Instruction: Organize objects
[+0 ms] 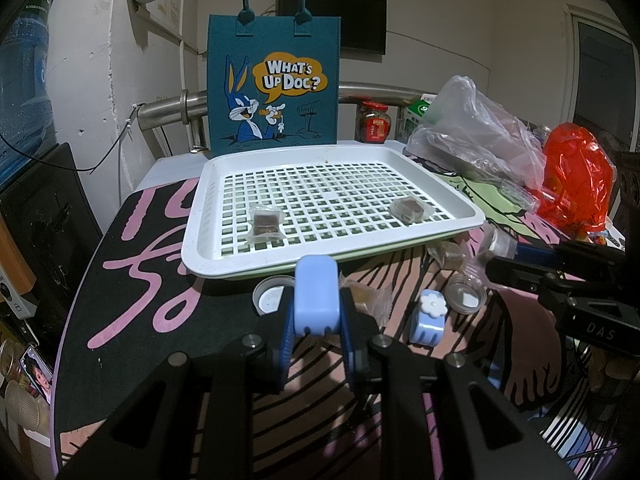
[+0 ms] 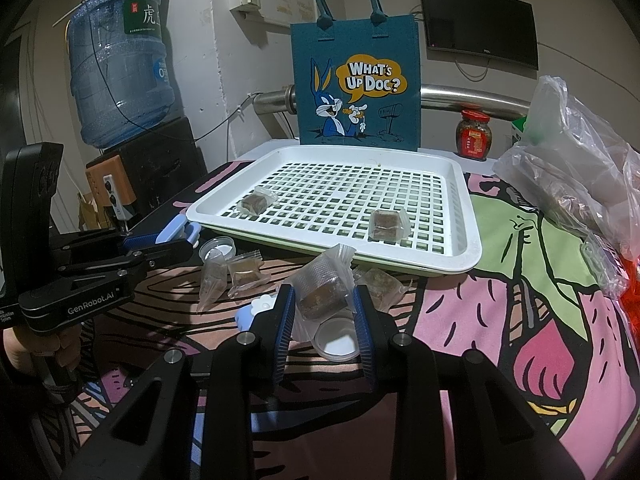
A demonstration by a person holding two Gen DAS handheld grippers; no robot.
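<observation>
A white slotted tray (image 1: pixel 200 240) (image 2: pixel 472 240) holds two wrapped brown cubes (image 1: pixel 265 222) (image 1: pixel 409 209), also in the right wrist view (image 2: pixel 256 202) (image 2: pixel 387 222). My left gripper (image 1: pixel 316 320) is shut on a light blue hair clip (image 1: pixel 316 296), just in front of the tray; it shows in the right wrist view (image 2: pixel 176 236). My right gripper (image 2: pixel 324 308) is shut on a wrapped brown cube (image 2: pixel 322 294), held above the mat near the tray's front edge. A second blue clip with a white flower (image 1: pixel 429 316) lies on the mat.
More wrapped cubes (image 2: pixel 244 272) (image 2: pixel 378 282) and small clear lids (image 1: pixel 272 294) (image 1: pixel 464 294) (image 2: pixel 336 344) lie on the mat. A blue felt tote bag (image 1: pixel 274 80) stands behind the tray. Plastic bags (image 1: pixel 480 136), a red bag (image 1: pixel 576 176) and a jar (image 2: pixel 474 134) sit at the right.
</observation>
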